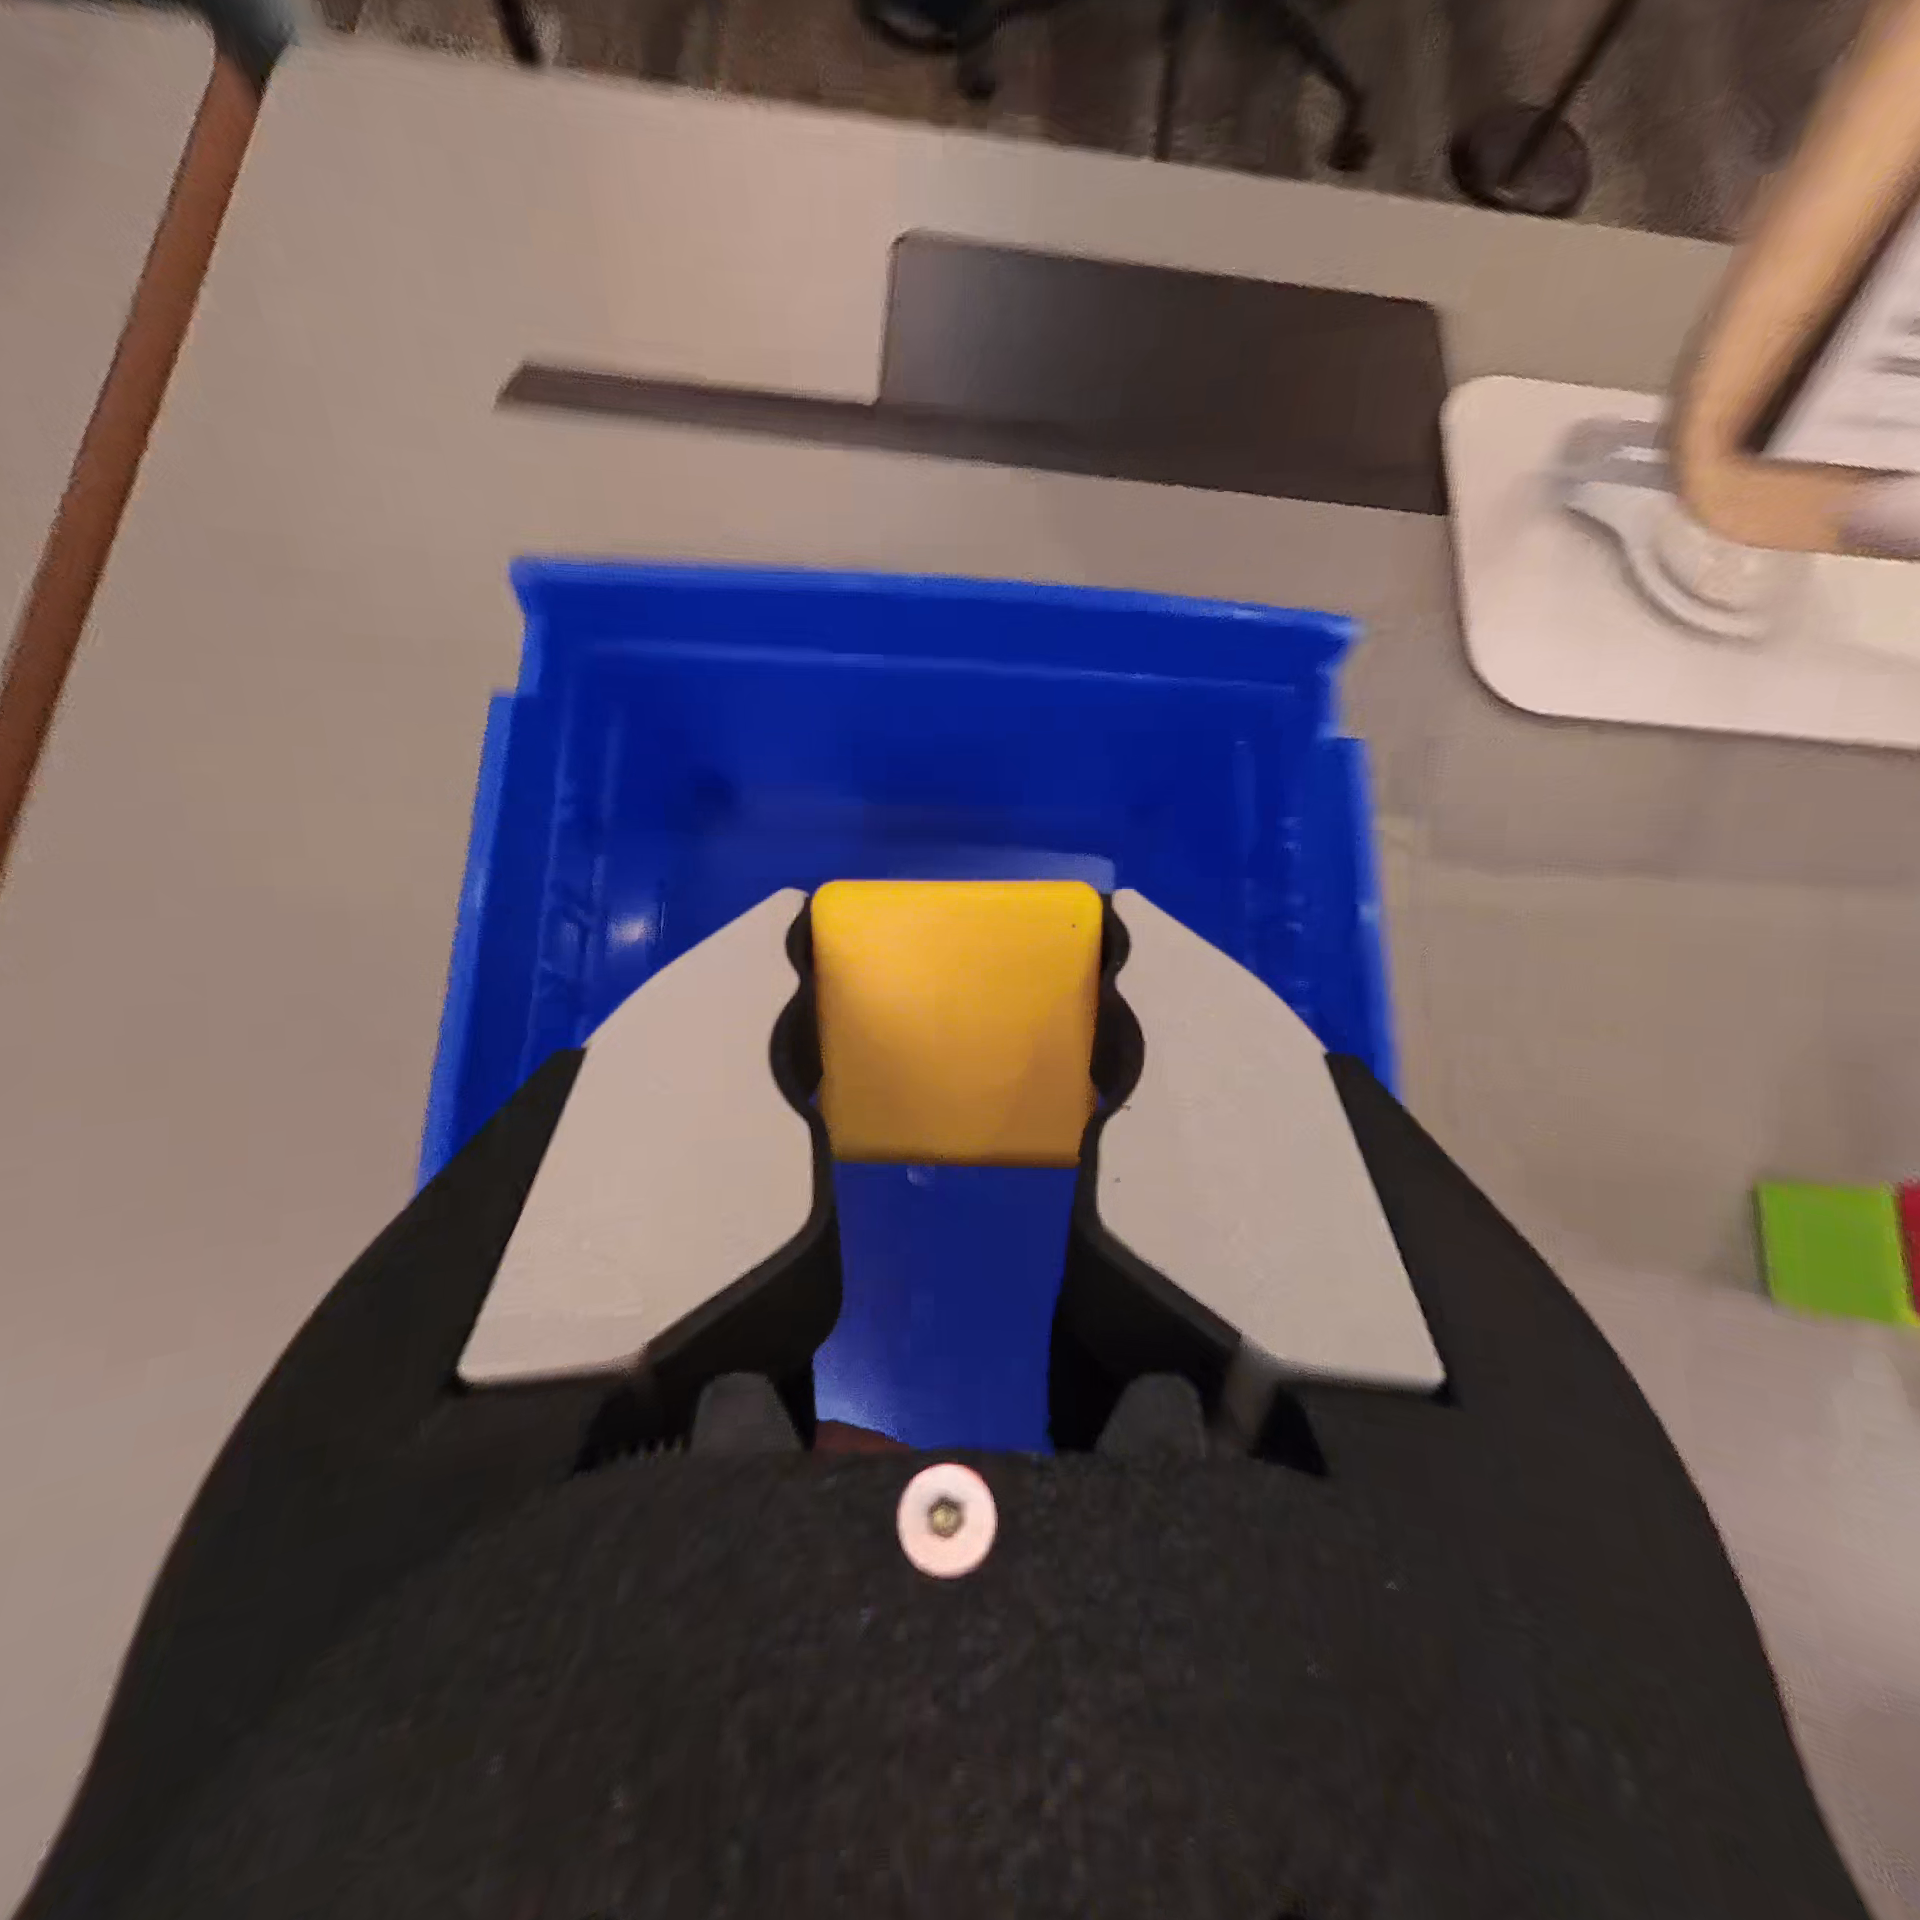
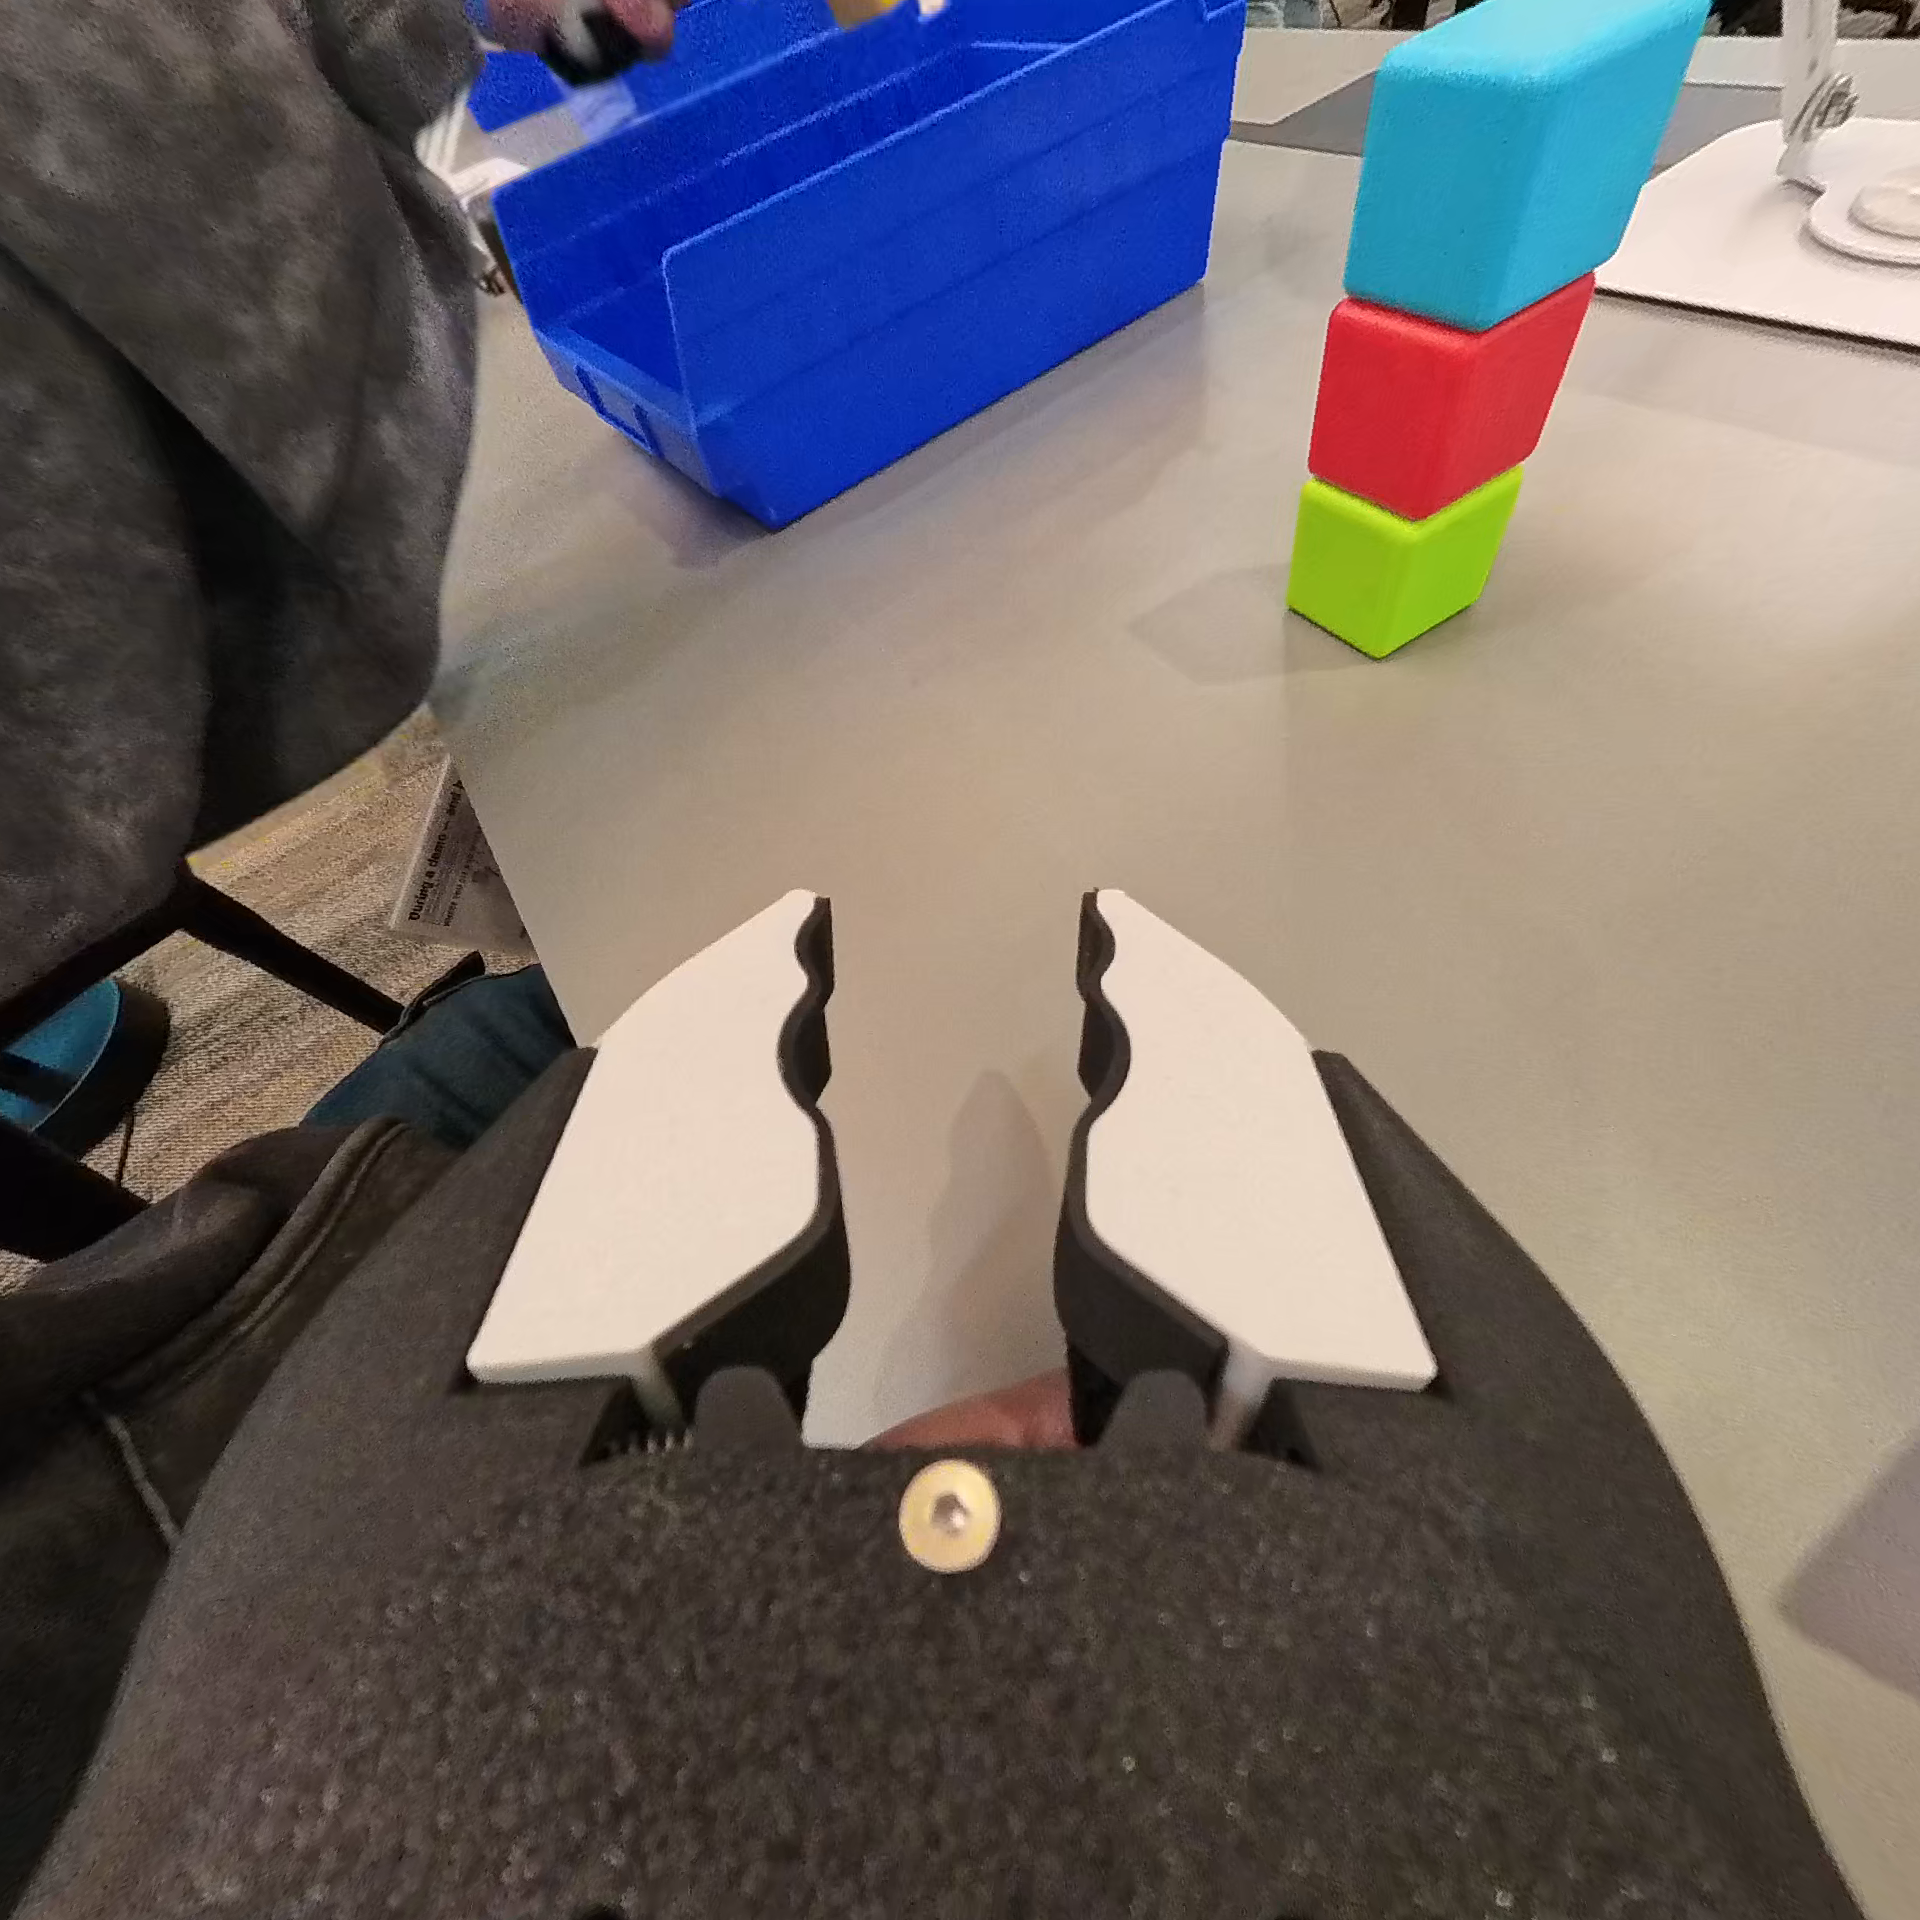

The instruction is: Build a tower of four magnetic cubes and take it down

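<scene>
In the left wrist view, the left tongs (image 1: 954,997) are closed on a yellow cube (image 1: 954,1023), gripping it by two opposite sides and holding it over the blue bin (image 1: 914,717), above the near part of the bin's inside. Whether the cube touches the bin floor cannot be told. To the right of the bin, at the picture's edge, a green cube (image 1: 1829,1268) shows with a sliver of red beside it. The grey table (image 1: 312,623) carries the bin.

In the right wrist view, the right tongs (image 2: 954,997) stand open and empty, low over the table and well apart from the bin (image 2: 883,312). To the right of the bin stands a stack of three: a green cube (image 2: 1392,566) at the bottom, a red cube (image 2: 1439,400) on it, a light blue cube (image 2: 1496,166) on top.

Judging from this, either the fourth cube is on its way out of the bin to finish the tower, or it is the first taken down; the pictures alone do not settle which.
</scene>
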Demonstrator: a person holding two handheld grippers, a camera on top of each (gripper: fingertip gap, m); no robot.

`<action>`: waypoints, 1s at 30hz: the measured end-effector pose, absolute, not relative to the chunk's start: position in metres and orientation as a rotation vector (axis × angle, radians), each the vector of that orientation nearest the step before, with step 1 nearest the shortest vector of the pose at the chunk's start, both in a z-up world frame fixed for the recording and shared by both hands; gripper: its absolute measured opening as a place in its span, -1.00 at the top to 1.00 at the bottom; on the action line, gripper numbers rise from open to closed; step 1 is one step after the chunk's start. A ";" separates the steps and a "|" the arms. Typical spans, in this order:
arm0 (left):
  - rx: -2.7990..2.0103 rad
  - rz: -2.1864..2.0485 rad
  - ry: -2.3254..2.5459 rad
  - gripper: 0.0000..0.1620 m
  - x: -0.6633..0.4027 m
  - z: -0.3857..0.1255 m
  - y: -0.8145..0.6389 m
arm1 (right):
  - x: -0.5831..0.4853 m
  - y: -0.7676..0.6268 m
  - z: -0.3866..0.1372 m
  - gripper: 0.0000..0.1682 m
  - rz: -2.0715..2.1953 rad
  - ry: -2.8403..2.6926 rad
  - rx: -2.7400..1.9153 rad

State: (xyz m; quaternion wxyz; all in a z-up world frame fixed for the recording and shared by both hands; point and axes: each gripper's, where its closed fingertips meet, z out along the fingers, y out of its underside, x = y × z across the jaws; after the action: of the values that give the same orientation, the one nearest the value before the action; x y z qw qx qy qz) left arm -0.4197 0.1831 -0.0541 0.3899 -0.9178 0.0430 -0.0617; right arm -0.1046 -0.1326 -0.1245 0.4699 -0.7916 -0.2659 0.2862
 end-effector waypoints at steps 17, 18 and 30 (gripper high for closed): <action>-1.830 -0.337 1.718 0.39 -0.152 0.044 0.071 | -0.099 -0.128 -0.120 0.46 0.635 -0.631 -1.919; -1.817 -0.356 1.777 0.39 -0.142 0.037 0.067 | -0.099 -0.128 -0.119 0.46 0.630 -0.630 -1.914; -1.789 -0.381 2.207 0.39 -0.103 -0.032 0.050 | -0.086 -0.126 -0.116 0.46 0.562 -0.598 -1.912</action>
State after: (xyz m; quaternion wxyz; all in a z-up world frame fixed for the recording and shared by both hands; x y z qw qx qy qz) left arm -0.1032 0.0500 -0.0316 0.1370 -0.6182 0.7627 -0.1317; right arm -0.0855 -0.1258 -0.1164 0.5059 -0.7927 -0.2481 0.2328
